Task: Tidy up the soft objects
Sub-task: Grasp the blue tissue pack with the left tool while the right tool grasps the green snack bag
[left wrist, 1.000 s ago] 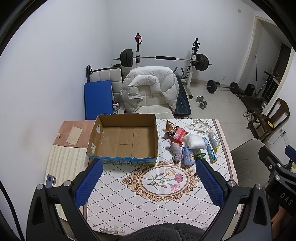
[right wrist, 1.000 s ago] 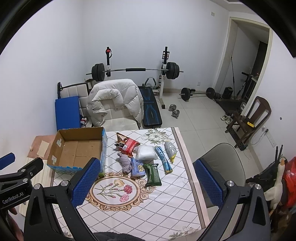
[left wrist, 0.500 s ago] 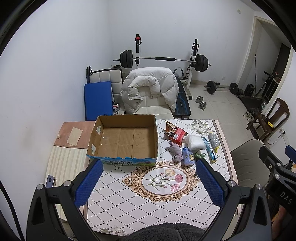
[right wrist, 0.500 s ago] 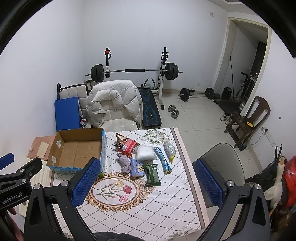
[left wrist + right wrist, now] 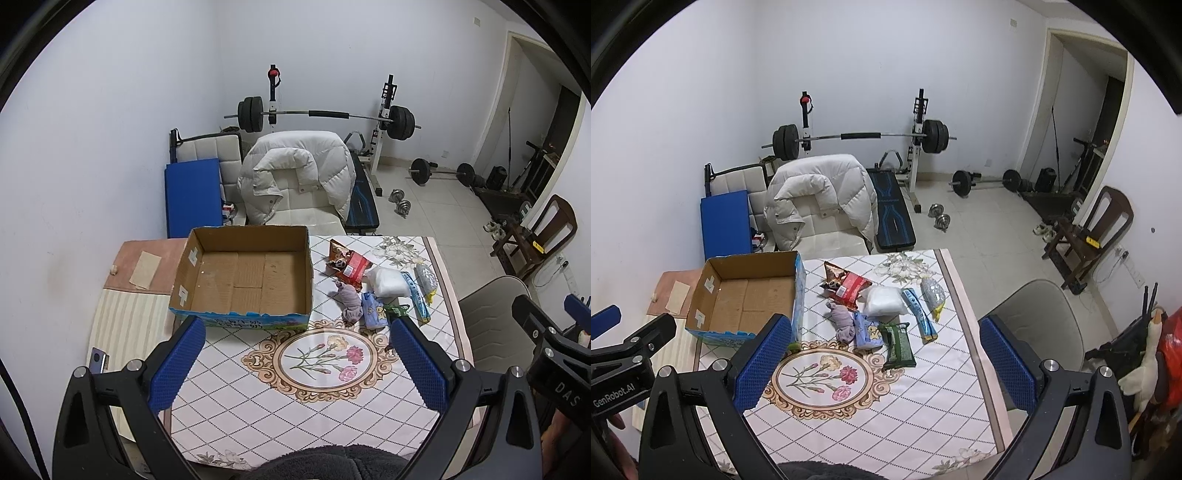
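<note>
Packets [image 5: 882, 317] heaped right of box [image 5: 240, 280] on tabletop [image 5: 886, 406], nearer right gripper [image 5: 882, 365]; both grippers' fingers [image 5: 177, 365] spread wide, holding nothing

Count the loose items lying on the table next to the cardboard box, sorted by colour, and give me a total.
Red snack bag: 1
White plastic pouch: 1
Purple cloth bundle: 1
Blue items, cartoon pouch and long packet: 2
Green packet: 1
Clear bag with yellow tip: 1
Total: 7

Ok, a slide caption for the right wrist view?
Open right gripper above patterned table; empty cardboard box beside clustered soft packets.
</note>
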A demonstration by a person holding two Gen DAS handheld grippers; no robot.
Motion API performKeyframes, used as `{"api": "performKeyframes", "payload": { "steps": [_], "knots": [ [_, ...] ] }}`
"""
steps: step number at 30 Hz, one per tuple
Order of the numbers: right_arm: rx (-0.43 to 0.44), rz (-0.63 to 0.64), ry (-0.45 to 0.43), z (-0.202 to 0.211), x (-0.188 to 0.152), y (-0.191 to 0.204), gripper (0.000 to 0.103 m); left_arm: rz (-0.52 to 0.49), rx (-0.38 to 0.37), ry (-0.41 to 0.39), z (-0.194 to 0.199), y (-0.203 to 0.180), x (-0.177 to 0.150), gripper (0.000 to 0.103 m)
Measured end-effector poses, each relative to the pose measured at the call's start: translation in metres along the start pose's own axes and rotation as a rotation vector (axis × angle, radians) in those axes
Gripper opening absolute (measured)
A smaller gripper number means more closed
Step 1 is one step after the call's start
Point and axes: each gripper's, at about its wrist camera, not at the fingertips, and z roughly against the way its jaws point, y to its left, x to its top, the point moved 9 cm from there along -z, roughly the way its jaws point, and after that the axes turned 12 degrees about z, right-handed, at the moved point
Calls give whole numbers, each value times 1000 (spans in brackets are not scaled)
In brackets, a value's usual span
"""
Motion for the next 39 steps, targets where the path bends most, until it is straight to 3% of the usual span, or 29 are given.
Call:
{"api": "performKeyframes", "payload": {
  "steps": [3, 6, 10, 11, 13, 15, 19, 21, 22, 24, 29, 31, 32, 33, 39],
  "knots": [
    [-7, -39, 29, -21, -3, -19, 103, 1, -19, 28, -20, -11, 7, 103],
    [7, -77, 112, -70, -12, -47, 103, -15, -51, 110, -70, -33, 15, 103],
    [73, -112, 302, -182, -48, -73, 103, -66, 3, 272, -176, -63, 6, 103],
    [96, -112, 356, -214, -63, -75, 103, -82, 26, 349, -216, -72, -4, 103],
    [151, -112, 466, -282, -99, -71, 103, -104, 59, 437, -266, -83, -23, 94],
    [177, -106, 551, -340, -129, -65, 102, -136, 85, 545, -320, -100, -52, 65],
    [274, -103, 668, -423, -175, -40, 97, -139, 75, 736, -390, -128, -103, 61],
    [320, -117, 706, -450, -190, -30, 96, -115, 69, 794, -408, -136, -117, 61],
    [341, -115, 729, -461, -198, -25, 93, -99, 66, 811, -416, -139, -122, 61],
    [371, -125, 764, -471, -212, -22, 69, -74, 47, 840, -431, -149, -130, 63],
    [366, -153, 808, -458, -245, -46, 46, -86, 38, 856, -450, -177, -144, 63],
    [359, -163, 830, -453, -257, -56, 46, -105, 54, 846, -455, -183, -149, 52],
    [363, -170, 837, -453, -262, -58, 47, -125, 96, 837, -463, -182, -153, 32],
    [372, -179, 846, -453, -268, -60, 47, -123, 112, 845, -467, -183, -157, 22],
    [340, -180, 835, -438, -260, -67, 38, -122, 119, 793, -446, -175, -159, 10]
  ]
}}
